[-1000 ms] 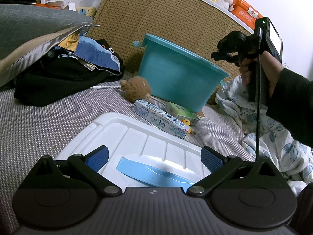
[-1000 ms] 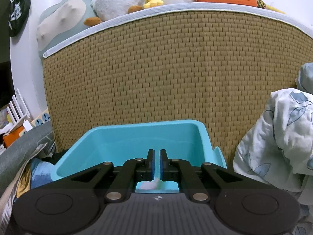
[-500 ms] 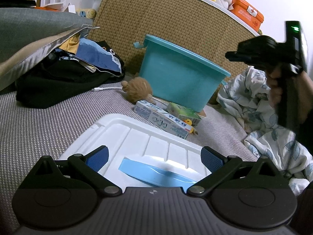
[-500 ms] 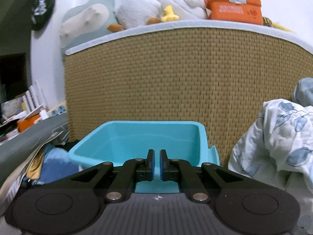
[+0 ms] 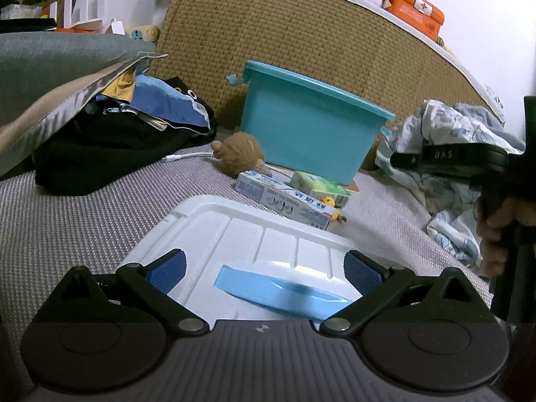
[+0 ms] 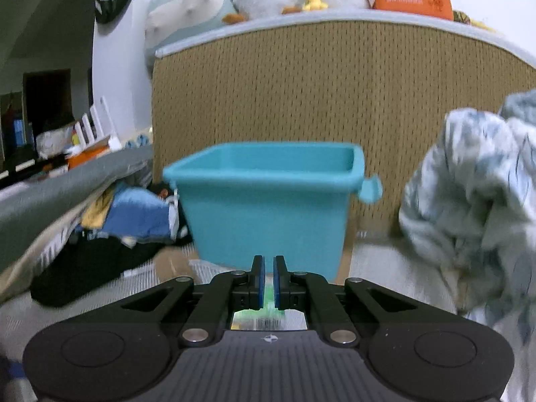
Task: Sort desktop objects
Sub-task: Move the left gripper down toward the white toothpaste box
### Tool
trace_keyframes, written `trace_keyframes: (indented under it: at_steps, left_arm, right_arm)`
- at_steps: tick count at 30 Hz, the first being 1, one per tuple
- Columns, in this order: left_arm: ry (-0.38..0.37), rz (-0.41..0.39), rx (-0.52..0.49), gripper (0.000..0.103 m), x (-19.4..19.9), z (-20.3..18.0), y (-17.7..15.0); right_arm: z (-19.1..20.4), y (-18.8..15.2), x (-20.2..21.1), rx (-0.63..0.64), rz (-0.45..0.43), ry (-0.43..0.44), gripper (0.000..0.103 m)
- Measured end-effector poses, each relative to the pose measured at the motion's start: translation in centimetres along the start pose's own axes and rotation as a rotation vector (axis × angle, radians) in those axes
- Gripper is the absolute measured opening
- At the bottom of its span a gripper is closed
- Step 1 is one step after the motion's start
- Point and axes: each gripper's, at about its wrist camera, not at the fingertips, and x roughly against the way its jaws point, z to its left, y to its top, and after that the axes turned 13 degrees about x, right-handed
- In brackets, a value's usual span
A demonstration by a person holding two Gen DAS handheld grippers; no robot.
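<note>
My left gripper (image 5: 264, 268) stands open over a white lid (image 5: 268, 231) with a light blue handle (image 5: 281, 289), one finger at each side, holding nothing. Beyond the lid lie a toothpaste box (image 5: 284, 201), a green tissue pack (image 5: 318, 184), a tiny yellow duck (image 5: 326, 201) and a brown plush toy (image 5: 241, 154). Behind them is the teal bin (image 5: 311, 127). My right gripper (image 6: 267, 281) is shut and empty, low in front of the teal bin (image 6: 268, 207). Something green and white (image 6: 268, 321) shows below its fingers. In the left wrist view the right gripper (image 5: 398, 160) hangs at the right, held by a hand (image 5: 495, 234).
A woven headboard (image 5: 301, 40) rises behind the bin, with plush toys and an orange first-aid box (image 5: 415, 10) on top. Dark clothes and a grey pillow (image 5: 50, 67) pile up at the left. A crumpled leaf-print blanket (image 5: 445, 140) lies at the right. A white cable (image 5: 187, 157) runs past the plush.
The right gripper has drawn back from above the bin's opening and sunk in front of its wall; in the left wrist view it moved right and down. The left gripper stays put.
</note>
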Motion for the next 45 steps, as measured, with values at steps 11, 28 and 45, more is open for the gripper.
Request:
trace_keyframes:
  at_steps: [11, 28, 45]
  left_arm:
    - [0.017, -0.005, -0.057, 0.103, -0.4, -0.7, 1.6]
    - [-0.007, 0.121, -0.391, 0.103, -9.4, -6.5, 5.4]
    - [-0.027, 0.285, -0.481, 0.103, -15.2, -6.0, 6.6]
  right_arm:
    - [-0.5, -1.4, 0.6, -0.108, 0.01, -0.011, 0.007]
    - [-3.4, -2.9, -1.3, -0.212, 0.058, -0.054, 0.013]
    - [-4.0, -3.2, -1.7, -0.256, 0.076, -0.046, 0.013]
